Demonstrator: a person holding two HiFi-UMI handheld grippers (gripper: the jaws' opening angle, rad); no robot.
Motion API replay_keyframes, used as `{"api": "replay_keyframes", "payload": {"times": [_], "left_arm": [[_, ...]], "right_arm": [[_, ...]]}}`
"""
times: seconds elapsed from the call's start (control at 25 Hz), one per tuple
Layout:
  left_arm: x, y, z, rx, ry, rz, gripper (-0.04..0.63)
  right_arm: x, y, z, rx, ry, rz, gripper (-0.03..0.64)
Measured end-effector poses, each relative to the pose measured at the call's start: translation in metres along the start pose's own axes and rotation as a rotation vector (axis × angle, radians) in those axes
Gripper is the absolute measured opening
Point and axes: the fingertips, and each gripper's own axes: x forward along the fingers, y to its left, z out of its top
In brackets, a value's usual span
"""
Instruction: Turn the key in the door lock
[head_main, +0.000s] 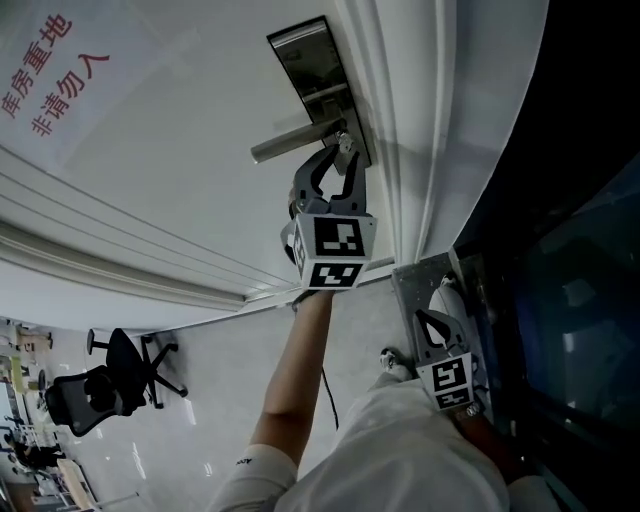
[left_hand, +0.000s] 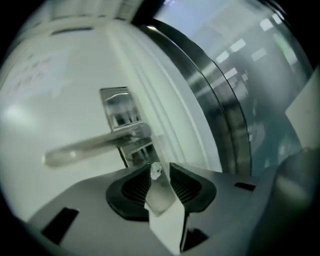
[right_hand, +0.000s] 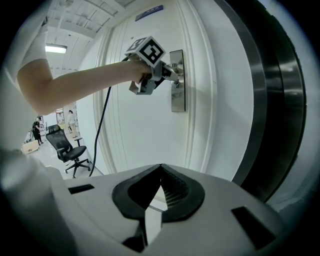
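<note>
Nearest, low by the person's body, the right hand-held gripper (right_hand: 159, 166) is held back from the door. Its jaws are pressed together and nothing is held in them.

Farther off, the left hand-held gripper (left_hand: 161, 169) is held out on a stretched arm, right up at the lock plate (left_hand: 116, 107) on the white door (head_main: 180, 150). Its jaws are spread a little. The small shiny head of the key (left_hand: 156, 170) is seen between their tips, close to the base of the long door handle (left_hand: 85, 147). The key does not look squeezed. It seems to be stuck in the lock, near the door's right edge.

Far away on the left, an office chair (head_main: 100, 385) can be seen on the floor.

The turning step looks to be in hand. Whether the lock has been turned all the way cannot be told. For the next move, the key head would need to be pinched firmly and the wrist rolled. The jaws should be kept in line with the key, so that it is not bent or pulled out.
</note>
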Motion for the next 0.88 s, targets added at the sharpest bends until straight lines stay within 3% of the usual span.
{"api": "replay_keyframes", "payload": {"times": [0.08,0.2,0.28,0.32,0.4,0.56,0.76,0.88], "left_arm": [[-0.006,0.002,0.004,-0.372,-0.087,-0.088,0.143],[-0.009,0.008,0.005,-0.905,-0.224,-0.222,0.15],[-0.008,0.015,0.003,-1.202,-0.303,-0.269,0.15],[-0.007,0.018,0.001,-1.305,-0.33,-0.278,0.15],[-0.006,0.022,-0.003,-1.432,-0.359,-0.285,0.15],[-0.008,0.021,0.003,-1.603,-0.388,-0.336,0.15],[-0.003,0.004,0.0,-1.791,-0.381,-0.427,0.15],[0.008,0.006,-0.009,-1.863,-0.387,-0.407,0.15]], "right_arm": [[0.0,-0.003,-0.002,0.004,0.004,-0.004,0.003],[0.0,-0.008,-0.003,0.012,0.008,-0.015,0.003],[0.0,-0.011,-0.003,0.017,0.009,-0.022,0.003],[0.0,-0.013,-0.003,0.019,0.009,-0.025,0.003],[-0.001,-0.016,-0.004,0.024,0.011,-0.031,0.003],[0.001,-0.021,-0.005,0.025,0.017,-0.038,0.003],[0.002,-0.025,-0.003,0.022,0.017,-0.04,0.003],[0.002,-0.026,-0.003,0.026,0.017,-0.043,0.003]]}}
